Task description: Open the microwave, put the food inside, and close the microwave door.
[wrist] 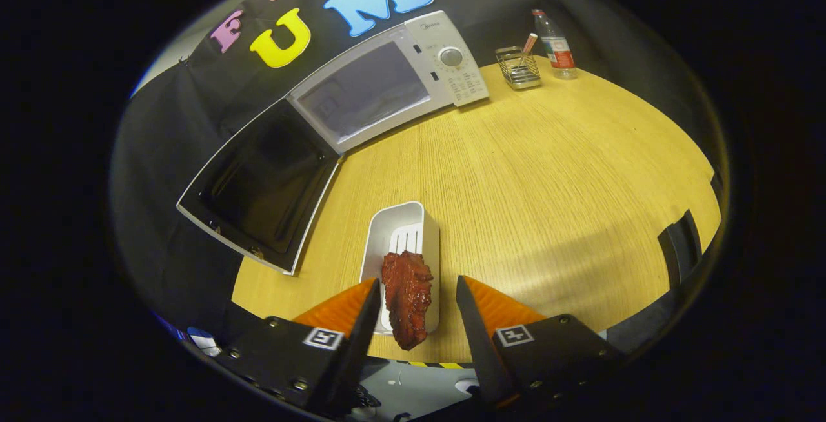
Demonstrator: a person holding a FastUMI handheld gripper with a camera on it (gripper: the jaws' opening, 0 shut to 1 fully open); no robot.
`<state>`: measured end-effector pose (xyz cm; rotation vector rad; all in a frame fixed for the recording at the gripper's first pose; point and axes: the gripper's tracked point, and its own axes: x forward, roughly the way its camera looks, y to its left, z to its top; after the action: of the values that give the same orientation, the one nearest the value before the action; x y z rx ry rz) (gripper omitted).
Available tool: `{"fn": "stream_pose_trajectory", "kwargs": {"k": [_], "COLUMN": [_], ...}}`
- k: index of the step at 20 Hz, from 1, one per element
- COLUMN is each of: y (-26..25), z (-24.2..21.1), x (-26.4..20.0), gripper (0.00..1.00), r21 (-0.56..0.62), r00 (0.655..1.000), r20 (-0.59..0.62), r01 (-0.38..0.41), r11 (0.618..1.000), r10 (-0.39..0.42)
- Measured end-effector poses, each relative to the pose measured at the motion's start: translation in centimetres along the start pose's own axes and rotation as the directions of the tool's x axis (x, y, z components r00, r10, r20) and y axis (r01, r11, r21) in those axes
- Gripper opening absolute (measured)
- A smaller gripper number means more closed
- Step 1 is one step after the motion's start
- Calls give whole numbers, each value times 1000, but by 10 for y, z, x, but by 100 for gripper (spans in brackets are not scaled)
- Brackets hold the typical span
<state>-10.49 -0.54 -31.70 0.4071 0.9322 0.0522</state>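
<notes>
Red meat (406, 296) in white tray (431, 241) on wooden table (548, 170), right between spread gripper (418, 296) fingers, holding nothing. Long side pointing straight ahead. Microwave (387, 86) beyond, ahead to left, door (258, 183) already swung open.

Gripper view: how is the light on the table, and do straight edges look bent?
In the gripper view, the wooden table is evenly lit, with a soft shadow band toward its near side; fisheye distortion bows the microwave and its open door; the open claw straddles the sharply focused meat.
</notes>
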Motion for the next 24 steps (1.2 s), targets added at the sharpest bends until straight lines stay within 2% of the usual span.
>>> {"fn": "stream_pose_trajectory", "kwargs": {"k": [1,2,3,5,7,9,10,11,17,24], "y": [1,4,5,11,12,19,15,13,25,62], "z": [-1,-3,-5,-5,-6,-7,1,3,14,71], "x": [0,0,2,-6,3,-3,-6,-1,-20,-38], "gripper": [57,49,45,45,20,20,8,7,7,7], "r21": [13,27,31,51,55,29,23,4,-20,-37], "r00": [1000,1000,999,996,996,996,997,999,997,983], "r20": [-6,-20,-40,-58,-55,-44,-25,-4,4,99], "r01": [-10,-20,-30,-59,-61,-75,-69,-54,-83,-150], "r11": [1000,999,999,997,997,997,997,999,996,988], "r10": [10,21,31,62,64,76,70,54,83,153]}}
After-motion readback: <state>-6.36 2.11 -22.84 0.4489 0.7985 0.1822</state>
